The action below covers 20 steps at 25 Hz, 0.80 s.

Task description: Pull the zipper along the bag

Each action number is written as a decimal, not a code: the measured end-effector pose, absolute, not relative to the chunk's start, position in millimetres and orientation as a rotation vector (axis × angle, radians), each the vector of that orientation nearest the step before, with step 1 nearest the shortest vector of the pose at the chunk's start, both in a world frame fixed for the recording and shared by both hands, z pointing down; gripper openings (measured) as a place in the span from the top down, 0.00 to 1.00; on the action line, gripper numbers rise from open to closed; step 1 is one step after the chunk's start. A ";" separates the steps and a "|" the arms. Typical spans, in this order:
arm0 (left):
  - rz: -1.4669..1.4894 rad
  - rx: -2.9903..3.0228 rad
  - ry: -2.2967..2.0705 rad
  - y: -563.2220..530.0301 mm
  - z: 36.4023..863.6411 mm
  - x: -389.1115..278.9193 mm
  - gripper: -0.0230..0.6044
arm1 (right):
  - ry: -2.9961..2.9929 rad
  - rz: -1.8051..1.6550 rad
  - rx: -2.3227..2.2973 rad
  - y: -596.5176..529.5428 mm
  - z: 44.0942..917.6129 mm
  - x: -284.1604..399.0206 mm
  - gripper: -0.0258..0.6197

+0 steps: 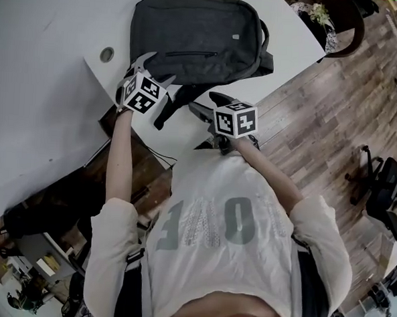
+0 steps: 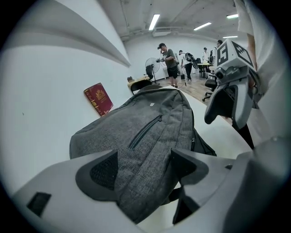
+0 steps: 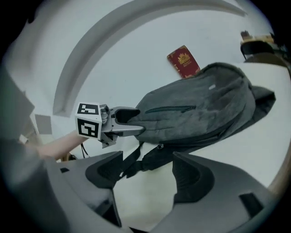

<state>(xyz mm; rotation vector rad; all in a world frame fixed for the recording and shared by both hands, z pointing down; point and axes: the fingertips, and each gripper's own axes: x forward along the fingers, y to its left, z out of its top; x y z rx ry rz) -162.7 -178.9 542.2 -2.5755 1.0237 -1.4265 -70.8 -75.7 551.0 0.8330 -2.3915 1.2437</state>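
Wide open, left claw [image 2: 143, 166] straddles bag [image 2: 173, 109] at its 7 o'clock corner, right claw [image 3: 145, 170] gapes empty near strap [image 3: 132, 164]; unpinned, bag may slide across desk [image 3: 227, 150] once zipper [image 2: 145, 132] drags.

Counted across the views:

- 1 grey bag [image 1: 196, 37], upper middle of the head view.
- 1 slanted zipper [image 2: 145, 132] on the bag's front face.
- 1 white desk [image 1: 43, 64] under the bag.
- 2 tongs: the left tongs [image 1: 157, 66] at the bag's lower left corner, and the right tongs [image 1: 205, 102] just below the bag.
- 2 marker cubes, 1 on each (left cube [image 1: 143, 94], right cube [image 1: 236, 120]).
- 1 red book [image 2: 98, 99], at the left of the left gripper view.
- 1 round hole [image 1: 107, 54] in the desk, upper left of the head view.
- 1 office chair [image 1: 384, 189] at the head view's right edge.
- At least 3 people [image 2: 170, 63] in the far background (too small to count surely).
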 end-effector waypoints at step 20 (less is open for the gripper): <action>-1.342 -2.601 0.985 -178.2 541.3 -163.3 0.36 | -2.177 1.352 1.250 -108.0 594.9 -109.8 0.62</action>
